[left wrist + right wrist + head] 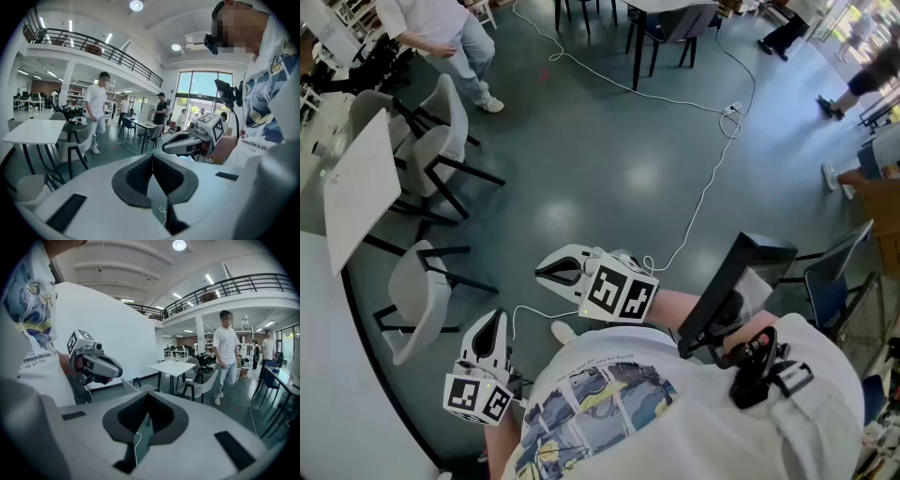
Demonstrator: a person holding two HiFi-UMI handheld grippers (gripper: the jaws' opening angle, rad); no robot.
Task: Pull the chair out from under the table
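Closest to the lens: I look down on the wearer's white printed T-shirt (675, 412), with a black chest mount (727, 300) rising from it.
Chair: the grey shell chair (436, 155) on black legs stands at the upper left, its seat pushed up to the edge of the table. In the right gripper view I see it as the chair (202, 383) in front of the same table.
Table: a white square table (361, 183) (174, 366) (33, 131), close to the white wall (328, 356).
Second chair: another grey chair (453, 103) stands just beyond the first, at the same table.
Lone chair: a third grey chair (417, 300) stands apart from the table, by the wall, and is the nearest one to my claws.
Left gripper: the left gripper (494, 317) (152, 157) is low and near the body. Its jaws are pressed together with nothing between them, well apart from every chair.
Right gripper: the right gripper (542, 272) (147, 394) points left across the floor. Its jaws are also pressed together and empty.
Floor: dark grey-green floor (609, 178), with a white cable (705, 187) snaking across it.
Bystander: a person in a white T-shirt and jeans (455, 37) (227, 352) (97, 110) stands past the table.
Far side: a dark table (637, 42) and a blue chair (834, 281).
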